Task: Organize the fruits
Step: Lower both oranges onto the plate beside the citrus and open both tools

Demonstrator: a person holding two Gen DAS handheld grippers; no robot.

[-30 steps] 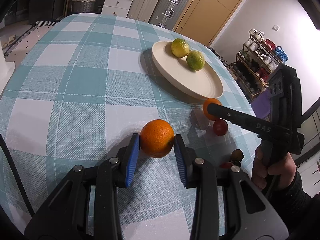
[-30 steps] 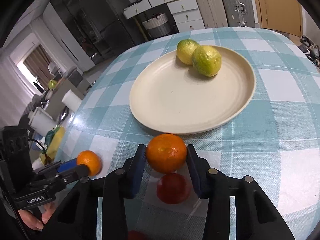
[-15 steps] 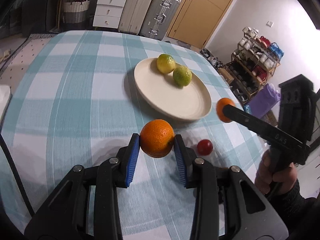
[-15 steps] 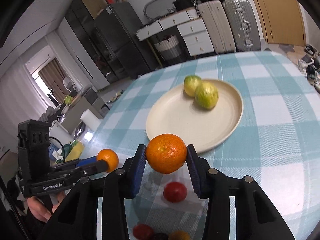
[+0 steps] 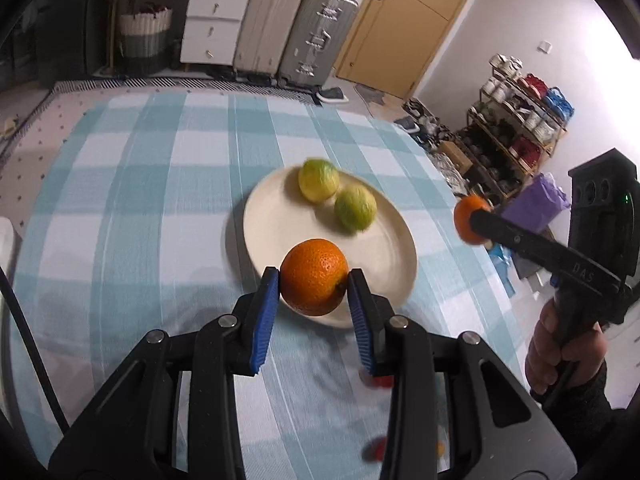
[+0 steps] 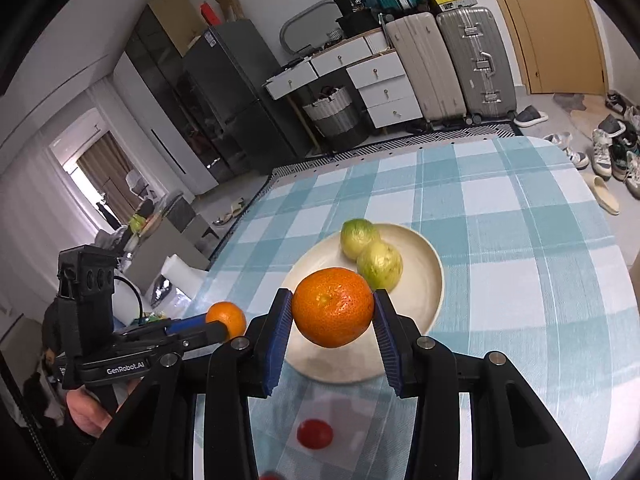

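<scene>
A cream plate (image 5: 394, 236) at the centre of the left wrist frame, on a blue-checked tablecloth (image 5: 132, 216), holds two green-yellow citrus fruits (image 5: 319, 180) side by side at its upper edge. The left gripper (image 5: 314, 280) is clamped on an orange (image 5: 314, 277) at the plate's lower rim; the right gripper (image 6: 332, 314) pinches a second orange (image 6: 333, 307), seen over the plate in its own view. A red fruit (image 6: 315, 433) lies on the cloth low in the right wrist frame. Half a second earlier both oranges were lower, short of the plate; a second ago they were near the cloth.
</scene>
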